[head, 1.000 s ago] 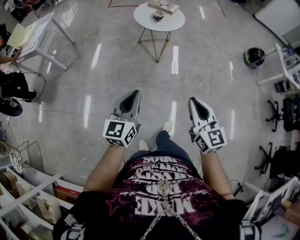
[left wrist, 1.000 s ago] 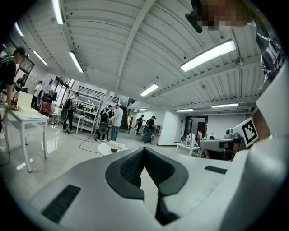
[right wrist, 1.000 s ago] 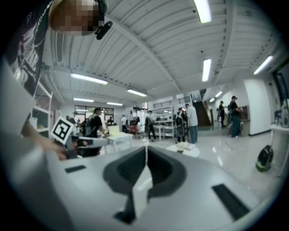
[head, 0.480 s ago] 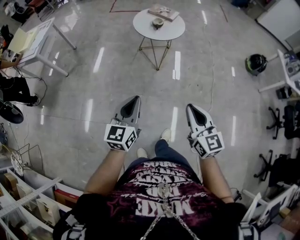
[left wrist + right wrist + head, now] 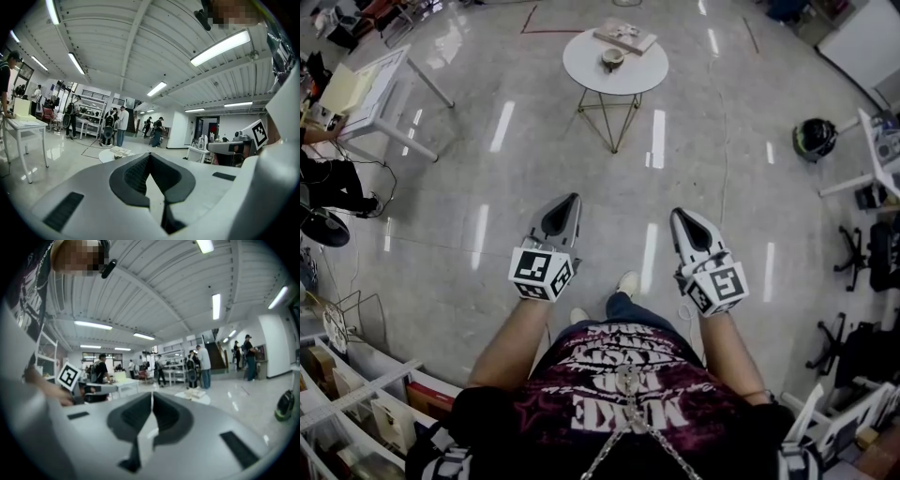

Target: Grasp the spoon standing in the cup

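1. Both grippers are held out ahead of the person's torso, side by side and apart, over glossy grey floor [image 5: 487,216].
2. L gripper [image 5: 572,200]: in its own view the jaws are seen pressed together w/ nothing btwn them. It is clenched and empty.
3. R gripper [image 5: 681,216]: in its own view the jaws are likewise seen closed tip to tip, nothing held.
4. Cup [image 5: 612,58] is found on a round white table [image 5: 581,70] far ahead, well apart from both grippers and roughly in line w/ the gap btwn them.
5. Spoon: too small to be made out in the cup from here.
6. A book [image 5: 625,36] is laid just beyond the cup, on the same tabletop.
7. Table is carried on thin gold-coloured wire legs.
8. A dark helmet [image 5: 814,138] is noted on the floor at far R, near a white desk leg.
9. Several standing persons are seen in the bkgd of both gripper views, beyond the table.
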Demonstrator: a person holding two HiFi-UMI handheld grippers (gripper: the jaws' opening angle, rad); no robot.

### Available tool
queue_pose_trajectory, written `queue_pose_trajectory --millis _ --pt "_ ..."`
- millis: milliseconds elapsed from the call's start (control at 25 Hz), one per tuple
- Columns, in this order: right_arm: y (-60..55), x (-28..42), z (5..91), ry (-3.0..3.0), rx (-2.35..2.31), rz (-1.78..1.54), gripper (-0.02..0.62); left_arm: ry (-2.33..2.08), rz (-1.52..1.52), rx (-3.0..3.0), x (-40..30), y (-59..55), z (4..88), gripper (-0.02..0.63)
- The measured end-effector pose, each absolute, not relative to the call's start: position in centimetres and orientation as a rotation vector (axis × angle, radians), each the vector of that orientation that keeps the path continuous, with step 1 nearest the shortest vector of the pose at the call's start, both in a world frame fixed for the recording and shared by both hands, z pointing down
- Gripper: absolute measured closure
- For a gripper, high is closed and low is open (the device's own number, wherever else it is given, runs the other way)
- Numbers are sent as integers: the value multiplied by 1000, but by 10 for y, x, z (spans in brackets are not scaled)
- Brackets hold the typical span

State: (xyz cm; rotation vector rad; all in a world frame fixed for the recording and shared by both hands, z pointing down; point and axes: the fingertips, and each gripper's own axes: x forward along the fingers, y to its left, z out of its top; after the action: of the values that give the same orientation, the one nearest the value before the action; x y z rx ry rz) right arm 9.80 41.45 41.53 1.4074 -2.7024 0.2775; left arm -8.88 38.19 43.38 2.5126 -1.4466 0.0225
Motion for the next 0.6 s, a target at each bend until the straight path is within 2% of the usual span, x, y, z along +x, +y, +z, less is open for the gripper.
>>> queue_pose_trajectory --millis 600 --pt "354 143 394 -2786 1303 209 561 -1528 -24 2514 -31 328 412 581"
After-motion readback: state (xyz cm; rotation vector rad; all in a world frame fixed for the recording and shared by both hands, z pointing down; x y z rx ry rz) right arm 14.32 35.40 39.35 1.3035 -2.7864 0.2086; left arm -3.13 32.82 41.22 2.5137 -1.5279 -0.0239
